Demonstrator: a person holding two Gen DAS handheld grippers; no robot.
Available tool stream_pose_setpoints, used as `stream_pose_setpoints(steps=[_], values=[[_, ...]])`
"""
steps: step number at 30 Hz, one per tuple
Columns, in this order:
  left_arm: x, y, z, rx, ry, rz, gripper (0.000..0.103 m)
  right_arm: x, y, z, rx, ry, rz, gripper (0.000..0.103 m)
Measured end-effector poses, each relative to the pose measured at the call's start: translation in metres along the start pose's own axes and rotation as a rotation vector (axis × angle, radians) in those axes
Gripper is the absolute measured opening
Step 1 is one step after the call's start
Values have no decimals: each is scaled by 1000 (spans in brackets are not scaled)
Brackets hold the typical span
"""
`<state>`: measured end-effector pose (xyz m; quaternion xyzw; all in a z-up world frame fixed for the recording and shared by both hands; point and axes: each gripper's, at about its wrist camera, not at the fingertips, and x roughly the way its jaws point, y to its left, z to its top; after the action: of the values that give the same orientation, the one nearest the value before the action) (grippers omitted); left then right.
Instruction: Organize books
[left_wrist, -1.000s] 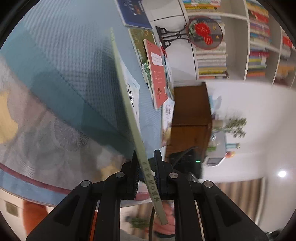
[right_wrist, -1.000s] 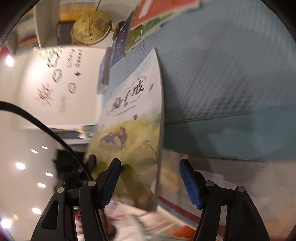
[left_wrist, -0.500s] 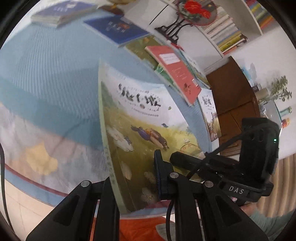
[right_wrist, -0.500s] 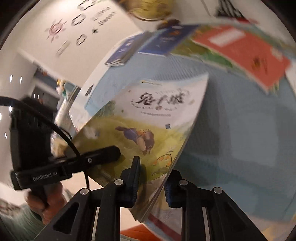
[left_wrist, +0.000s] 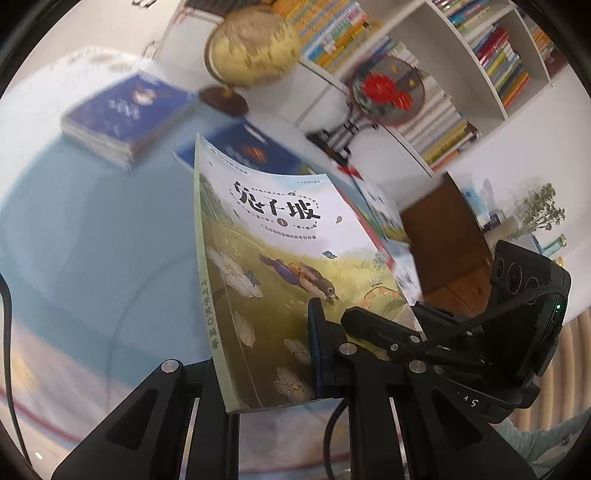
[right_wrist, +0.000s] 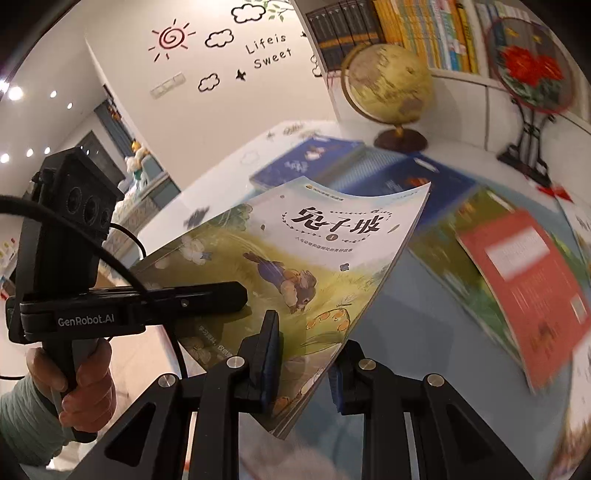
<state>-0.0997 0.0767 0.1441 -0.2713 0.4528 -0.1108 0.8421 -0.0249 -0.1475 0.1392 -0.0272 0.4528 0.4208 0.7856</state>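
The task looked to be in its early-to-middle stretch. Both grippers had hold of one rabbit picture book, which was up off the blue tablecloth and tilted, cover facing the cameras. The left gripper was pinching the book along its spine edge, jaws pressed nearly together on the thin volume. The right gripper was clamped on the opposite, open-page edge near the lower corner, its pads squeezing the cover and pages. In the right wrist view the left device showed at the side, with a person's hand wrapped round its handle.

What appeared done: a stack of dark blue books sat squared up near the far side of the table, beside the globe, and that may have been a sorted pile, though motion blur made it hard to tell.

What was left seemed considerable. Another blue book lay flat behind the held one, and a red-covered book overlapped a green one in a loose spread towards the right, with more picture books partly showing past them. None of these looked stacked or shelved. The white bookshelf behind the table was already full of volumes. The held book still needed a resting place, likely on a pile with its kind.
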Motion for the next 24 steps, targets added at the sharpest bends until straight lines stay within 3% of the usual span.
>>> stream_pose_setpoints(steps=[5,10,16,21,24], values=[[2,73,77,52,25,5,12,84,32,74,20,-42,-53,23],[25,139,141,68,97,35,12,159,29,128,143,-18,-49,24],[57,190,192,30,160,38,17,219,11,169,289,2,-64,25],[71,220,219,-27,175,95,27,252,-4,193,359,15,-78,25],[70,237,227,-57,166,124,27,268,-9,201,392,30,-72,25]])
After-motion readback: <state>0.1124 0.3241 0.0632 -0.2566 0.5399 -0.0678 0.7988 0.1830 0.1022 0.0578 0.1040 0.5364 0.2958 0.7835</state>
